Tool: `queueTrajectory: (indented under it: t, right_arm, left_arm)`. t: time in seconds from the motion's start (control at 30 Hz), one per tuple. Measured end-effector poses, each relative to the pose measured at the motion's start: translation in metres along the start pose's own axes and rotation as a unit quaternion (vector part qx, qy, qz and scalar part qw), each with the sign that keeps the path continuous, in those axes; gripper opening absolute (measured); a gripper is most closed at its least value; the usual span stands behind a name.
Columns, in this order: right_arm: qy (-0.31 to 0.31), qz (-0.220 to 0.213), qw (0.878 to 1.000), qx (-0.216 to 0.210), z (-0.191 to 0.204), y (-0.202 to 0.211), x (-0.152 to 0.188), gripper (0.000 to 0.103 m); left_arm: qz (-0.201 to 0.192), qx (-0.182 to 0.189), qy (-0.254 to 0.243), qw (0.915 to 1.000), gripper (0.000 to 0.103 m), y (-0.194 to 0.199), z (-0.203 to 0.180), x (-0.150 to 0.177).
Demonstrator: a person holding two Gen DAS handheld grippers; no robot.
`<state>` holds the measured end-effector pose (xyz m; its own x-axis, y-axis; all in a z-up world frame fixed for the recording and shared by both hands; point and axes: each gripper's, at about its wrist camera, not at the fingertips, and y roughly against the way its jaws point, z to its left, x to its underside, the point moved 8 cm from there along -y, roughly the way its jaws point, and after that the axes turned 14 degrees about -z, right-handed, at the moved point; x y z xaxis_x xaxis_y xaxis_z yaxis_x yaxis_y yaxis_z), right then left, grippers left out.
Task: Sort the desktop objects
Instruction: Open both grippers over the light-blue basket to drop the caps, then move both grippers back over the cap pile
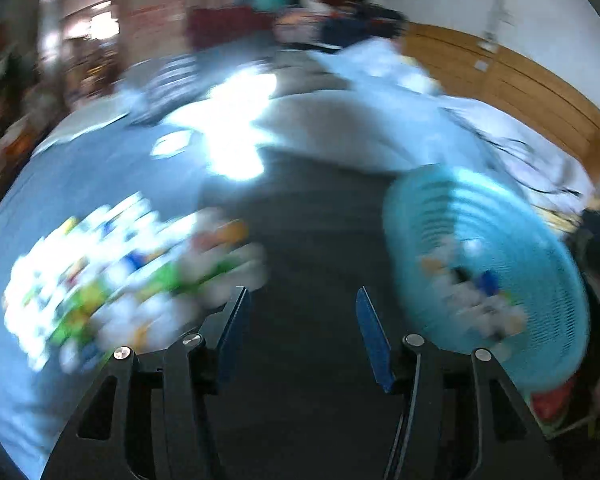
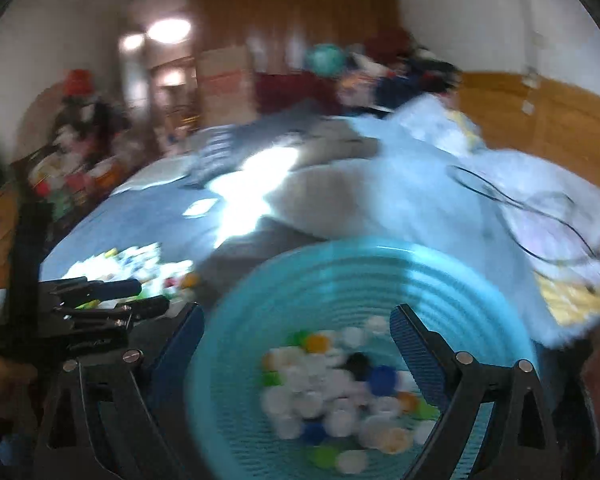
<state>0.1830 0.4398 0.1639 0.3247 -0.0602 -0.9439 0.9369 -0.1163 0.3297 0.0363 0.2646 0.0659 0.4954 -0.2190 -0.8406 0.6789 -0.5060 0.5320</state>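
Note:
Both views are motion-blurred. A pile of small coloured bottle caps (image 1: 132, 276) lies on a blue cloth at the left. A turquoise slotted basket (image 1: 500, 248) stands to the right and holds several caps (image 1: 476, 300). My left gripper (image 1: 302, 300) is open and empty, over dark cloth between pile and basket. My right gripper (image 2: 296, 320) is open and empty, hovering over the basket (image 2: 340, 276) and its caps (image 2: 340, 388). The left gripper (image 2: 112, 300) shows at the left of the right wrist view, near the pile (image 2: 132, 264).
The surface is a bed with blue and grey bedding (image 1: 340, 128). A black cable (image 2: 540, 216) lies on pale sheets at the right. A wooden headboard (image 1: 520, 80) runs along the right wall. Cluttered shelves (image 2: 76, 152) stand at the left.

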Motion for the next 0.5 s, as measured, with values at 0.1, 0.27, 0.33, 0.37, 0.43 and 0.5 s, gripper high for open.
queueTrajectory:
  t: [0.1,0.27,0.33,0.37,0.43,0.5]
  right_arm:
    - [0.033,-0.001,0.998,-0.052,0.050,-0.002,0.008,0.088]
    - [0.039,0.050,0.992,-0.108,0.100,-0.023,0.044,0.081]
    - [0.038,0.070,0.990,-0.118,0.111,-0.029,0.057,0.081]
    - [0.040,0.077,0.989,-0.119,0.115,-0.031,0.063,0.081]
    - [0.046,0.090,0.987,-0.122,0.120,-0.035,0.072,0.081]
    - [0.051,0.098,0.986,-0.121,0.124,-0.037,0.078,0.081]
  left_arm:
    - [0.022,-0.048,0.030,0.9981,0.047,0.008,0.062,0.039]
    - [0.031,-0.085,0.083,0.9924,0.047,0.004,0.119,0.070]
    - [0.038,-0.060,0.072,0.9949,0.047,-0.005,0.114,0.076]
    - [0.042,-0.043,0.059,0.9965,0.047,-0.009,0.106,0.077]
    - [0.069,0.010,0.033,0.9970,0.049,-0.021,0.086,0.088]
    - [0.093,0.024,0.018,0.9952,0.048,-0.028,0.082,0.100]
